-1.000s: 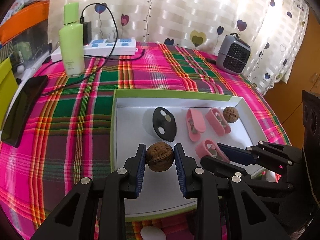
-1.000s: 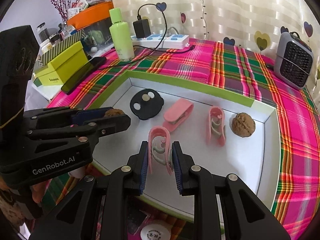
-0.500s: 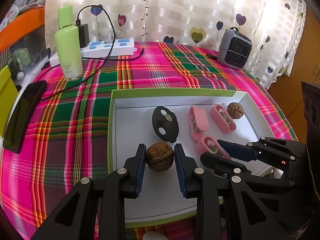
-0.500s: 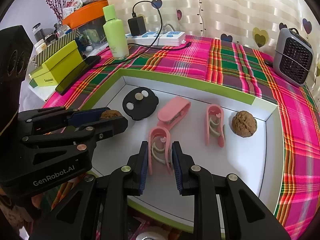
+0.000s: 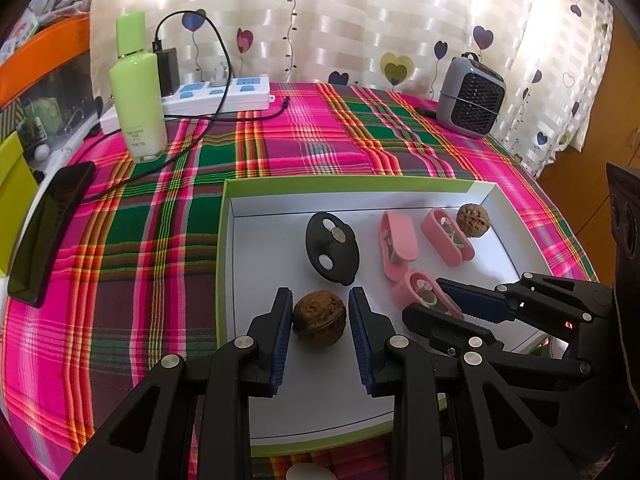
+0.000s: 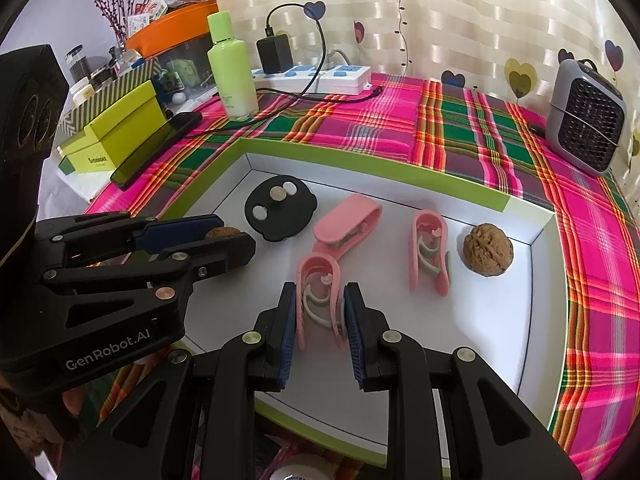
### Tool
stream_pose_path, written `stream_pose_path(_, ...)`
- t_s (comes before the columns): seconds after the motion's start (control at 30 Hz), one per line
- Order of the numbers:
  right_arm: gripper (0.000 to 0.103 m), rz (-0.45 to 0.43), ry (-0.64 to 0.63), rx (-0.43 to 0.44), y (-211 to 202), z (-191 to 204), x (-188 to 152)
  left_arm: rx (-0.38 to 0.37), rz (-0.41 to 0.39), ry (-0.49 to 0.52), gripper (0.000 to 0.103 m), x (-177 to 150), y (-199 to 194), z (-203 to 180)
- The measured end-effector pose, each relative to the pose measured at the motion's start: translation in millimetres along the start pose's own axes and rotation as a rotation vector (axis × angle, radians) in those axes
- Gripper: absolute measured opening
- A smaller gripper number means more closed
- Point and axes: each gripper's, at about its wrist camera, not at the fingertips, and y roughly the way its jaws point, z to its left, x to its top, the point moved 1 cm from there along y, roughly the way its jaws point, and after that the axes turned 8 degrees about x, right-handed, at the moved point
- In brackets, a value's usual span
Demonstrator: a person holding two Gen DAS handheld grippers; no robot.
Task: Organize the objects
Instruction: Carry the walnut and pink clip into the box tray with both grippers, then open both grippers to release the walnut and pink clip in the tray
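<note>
Nearest the lenses, inside the white tray [image 5: 480, 190], the left hand-held gripper [image 5: 320, 326] brackets a walnut [image 5: 319, 322]; one pad touches the shell, a slight gap shows at the other, so a firm pinch cannot be confirmed. The right hand-held gripper [image 6: 319, 322] stands around a pink clip [image 6: 318, 296], pads at or very near its sides; contact cannot be told. Judgement: the walnut is light, rigid and rounded, likely to roll or squirt out unless taken across its widest girth; the clip is light, springy plastic, best held across its flat sides near the closed bend. Beyond lie a black oval holder [image 5: 331, 246] carrying coins, two further pink clips [image 6: 347, 222] [image 6: 430, 254] and a second walnut [image 6: 487, 249] near the far corner. Both grippers work just beside each other, a collision risk. Farther off on the plaid surface [image 5: 280, 144] stand a green bottle [image 5: 138, 88], power strip [image 5: 224, 94], phone [image 5: 48, 228] and small heater [image 5: 470, 98].
</note>
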Motion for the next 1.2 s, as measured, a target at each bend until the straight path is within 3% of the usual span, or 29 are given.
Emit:
stream_pose_path(0.2,0.024,-0.003,-0.002,-0.008,0.0,0.7,-0.9,-0.003,0.001,-0.001,0.028,0.0,-0.3,0.2)
stream_pose_path(0.4,0.026,-0.001,-0.010,-0.016,-1.0,2.4,-2.0,-0.011,-0.004,0.007,0.038,-2.2,-2.8,-1.1)
stream_pose_path(0.53,0.027,-0.011,-0.006,-0.019,-4.7,2.3,-3.5,-0.003,-0.009,-0.004,0.039,-4.3,-7.8,2.4)
stream_pose_path(0.6,0.030,-0.014,-0.009,-0.023,-6.3,3.2,-4.3,-0.001,-0.013,-0.006,0.040,-5.6,-11.6,3.7)
stream_pose_path(0.67,0.043,-0.022,-0.012,-0.025,-8.8,4.8,-4.9,-0.001,-0.020,-0.010,0.040,-6.5,-15.8,4.2)
stream_pose_path(1.2,0.043,-0.077,-0.022,-0.076,-36.9,17.4,-15.5,-0.003,-0.065,-0.040,0.041,-23.6,-49.9,6.3)
